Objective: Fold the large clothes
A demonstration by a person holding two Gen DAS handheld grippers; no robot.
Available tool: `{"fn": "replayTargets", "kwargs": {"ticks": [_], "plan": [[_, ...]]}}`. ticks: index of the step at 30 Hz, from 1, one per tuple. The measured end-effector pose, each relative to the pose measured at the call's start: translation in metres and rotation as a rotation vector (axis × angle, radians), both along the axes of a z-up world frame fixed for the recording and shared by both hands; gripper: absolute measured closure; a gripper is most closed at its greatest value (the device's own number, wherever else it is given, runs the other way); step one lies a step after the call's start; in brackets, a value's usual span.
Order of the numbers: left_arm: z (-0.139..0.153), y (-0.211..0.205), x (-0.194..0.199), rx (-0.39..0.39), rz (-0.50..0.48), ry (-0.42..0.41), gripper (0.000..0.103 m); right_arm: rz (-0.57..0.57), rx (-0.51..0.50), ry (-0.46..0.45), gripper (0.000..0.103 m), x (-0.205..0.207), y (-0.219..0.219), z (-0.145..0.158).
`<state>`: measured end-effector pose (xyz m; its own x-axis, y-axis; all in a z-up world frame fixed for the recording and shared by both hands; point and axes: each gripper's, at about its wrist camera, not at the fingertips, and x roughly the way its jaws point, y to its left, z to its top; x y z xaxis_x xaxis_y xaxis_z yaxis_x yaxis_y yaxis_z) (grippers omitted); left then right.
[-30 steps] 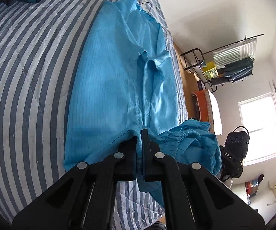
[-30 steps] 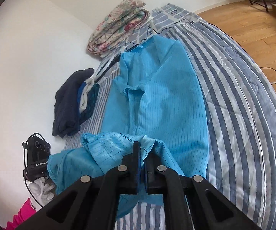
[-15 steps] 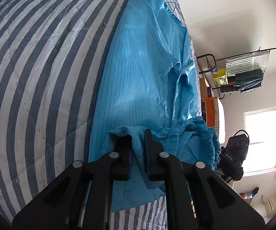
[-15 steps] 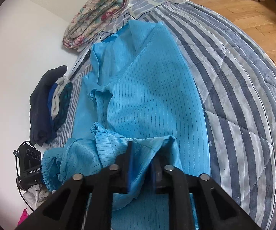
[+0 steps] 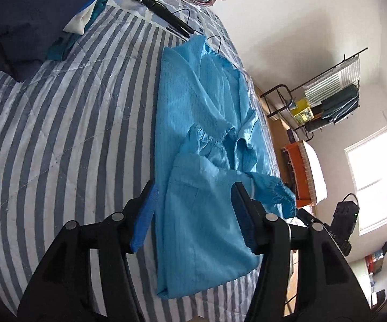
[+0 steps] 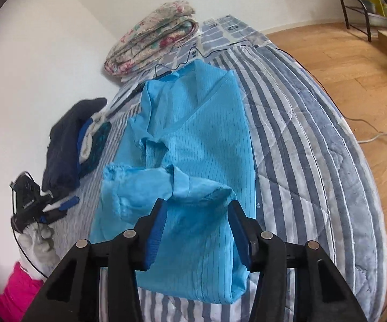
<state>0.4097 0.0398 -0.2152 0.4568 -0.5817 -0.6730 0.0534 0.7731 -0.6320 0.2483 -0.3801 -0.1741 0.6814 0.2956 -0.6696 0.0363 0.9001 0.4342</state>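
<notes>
left wrist: my left gripper point(image 5: 193, 209) sits low over the blue garment point(image 5: 204, 161), jaws opening, about half spread. the blue pads point(image 5: 145, 217) straddle the cloth but don't press it; nothing gripped. garment lies lengthwise on the striped quilt point(image 5: 59, 139), running away from the fingers toward the top of the bed, with a sleeve folded back over the middle and a frayed cuff hanging off the right edge. near hem sits just under and past the fingertips. dark clothes pile point(image 5: 13, 24) at upper left, well apart.

right wrist: my right gripper point(image 6: 197, 222) also opening, roughly half wide, nothing clamped. the garment's point(image 6: 193, 145) folded-over sleeve lies between and just ahead of the pads point(image 6: 155, 233), cloth loose. garment stretches up the quilt point(image 6: 300, 139) toward a folded floral blanket point(image 6: 153, 37). other gripper point(image 6: 29, 204) visible at left, beside the garment's edge.
</notes>
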Motion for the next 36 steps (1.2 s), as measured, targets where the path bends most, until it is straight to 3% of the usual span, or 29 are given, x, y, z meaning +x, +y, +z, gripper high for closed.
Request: {"fn": "replayTargets", "kwargs": {"ticks": [2,5,8,11,14,17,19,23,30,32,33,36], "plan": [[-0.009,-0.005,-0.002,0.012,-0.02,0.022,0.046,0.048,-0.061,0.007,0.053,0.002,0.012,-0.004],[-0.02,-0.016,-0.004,0.025,-0.059,0.046,0.049,0.165,-0.083,0.037,0.064,0.012,0.032,-0.011],[-0.022,-0.027,-0.008,0.035,-0.079,0.041,0.051,0.206,-0.177,0.055,0.065,0.036,0.053,-0.011],[-0.02,-0.033,-0.008,0.053,-0.085,0.026,0.051,0.156,-0.186,0.016,0.065,0.062,0.055,-0.001],[-0.019,-0.035,-0.007,0.076,-0.082,0.01,0.051,0.059,-0.204,0.024,0.056,0.08,0.044,0.004],[-0.019,-0.034,-0.003,0.088,-0.076,0.004,0.051,0.048,-0.231,0.016,0.051,0.075,0.036,0.006],[-0.022,-0.03,-0.001,0.09,-0.072,0.01,0.051,0.043,-0.241,0.011,0.042,0.065,0.028,0.003],[-0.033,-0.025,0.0,0.078,-0.077,0.042,0.051,0.016,-0.165,0.05,0.043,0.049,0.004,-0.015],[-0.041,-0.03,0.0,0.085,-0.091,0.059,0.053,0.054,-0.12,0.105,0.06,0.036,0.005,-0.039],[-0.044,-0.032,0.003,0.092,-0.088,0.073,0.068,0.062,-0.116,0.11,0.065,0.033,0.008,-0.041],[-0.046,-0.033,0.004,0.098,-0.088,0.078,0.077,0.062,-0.115,0.109,0.072,0.031,0.009,-0.042],[-0.05,-0.034,0.007,0.113,-0.079,0.075,0.092,0.064,-0.121,0.1,0.095,0.025,0.013,-0.04]]}}
